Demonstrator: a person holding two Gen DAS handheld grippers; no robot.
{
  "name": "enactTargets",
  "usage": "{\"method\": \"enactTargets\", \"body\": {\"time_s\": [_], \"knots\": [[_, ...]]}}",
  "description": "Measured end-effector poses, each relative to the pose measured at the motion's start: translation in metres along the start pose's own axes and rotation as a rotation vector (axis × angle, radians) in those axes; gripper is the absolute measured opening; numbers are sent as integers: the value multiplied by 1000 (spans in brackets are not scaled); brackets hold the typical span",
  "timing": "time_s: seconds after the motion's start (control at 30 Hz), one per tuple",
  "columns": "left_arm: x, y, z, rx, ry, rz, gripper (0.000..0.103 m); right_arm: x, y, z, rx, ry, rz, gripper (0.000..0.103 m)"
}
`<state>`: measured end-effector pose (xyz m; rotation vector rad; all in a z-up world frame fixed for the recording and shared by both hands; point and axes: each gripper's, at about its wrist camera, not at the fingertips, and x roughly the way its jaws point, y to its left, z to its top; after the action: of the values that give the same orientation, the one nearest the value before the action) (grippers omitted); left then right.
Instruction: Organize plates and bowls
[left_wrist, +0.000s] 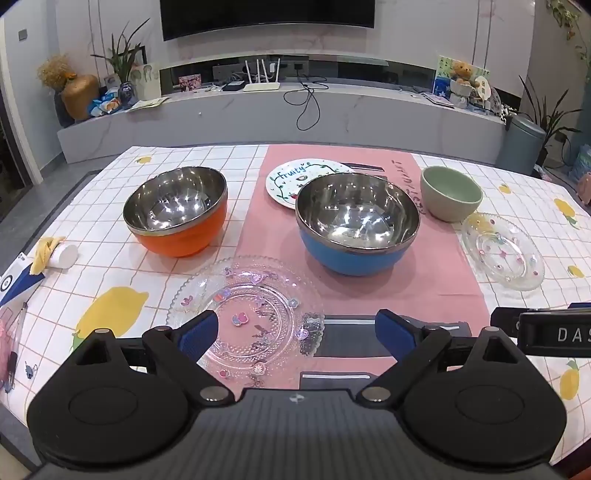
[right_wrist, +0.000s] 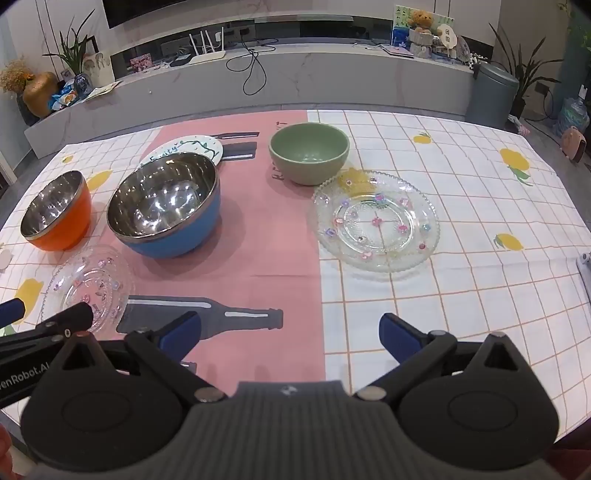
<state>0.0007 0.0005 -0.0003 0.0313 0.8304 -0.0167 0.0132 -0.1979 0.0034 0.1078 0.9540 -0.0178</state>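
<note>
An orange steel bowl (left_wrist: 176, 211) (right_wrist: 56, 211), a blue steel bowl (left_wrist: 357, 223) (right_wrist: 166, 206) and a green bowl (left_wrist: 450, 192) (right_wrist: 309, 152) stand upright on the table. A white "Fruity" plate (left_wrist: 291, 177) (right_wrist: 192, 147) lies behind the blue bowl. One clear glass plate (left_wrist: 246, 317) (right_wrist: 90, 286) lies near my left gripper (left_wrist: 297, 328), which is open and empty over its near edge. A second glass plate (left_wrist: 503, 251) (right_wrist: 376, 220) lies ahead of my right gripper (right_wrist: 291, 330), which is open and empty.
The table has a lemon-check cloth (right_wrist: 461, 295) with a pink mat (right_wrist: 258, 236) in the middle. A small white cup and yellow cloth (left_wrist: 55, 254) lie at the left edge. A TV console (left_wrist: 280, 107) stands behind the table.
</note>
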Motion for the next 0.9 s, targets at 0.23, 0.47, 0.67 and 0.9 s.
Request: {"method": "enactTargets", "body": {"time_s": [0.23,0.47,0.67,0.9], "knots": [[2,7,3,-55,-6,-20,101,0,0,1,10,0,-11,100],[2,0,-1,-43,-2,-24,100,1,-2,0,7,1,-2,100],[2,-1,-1,-38,-1,-21,98,1,-3,1,11,0,-1,100],[3,-1,-1,-33,1,-24,98,0,-3,1,11,0,-2,100]]}}
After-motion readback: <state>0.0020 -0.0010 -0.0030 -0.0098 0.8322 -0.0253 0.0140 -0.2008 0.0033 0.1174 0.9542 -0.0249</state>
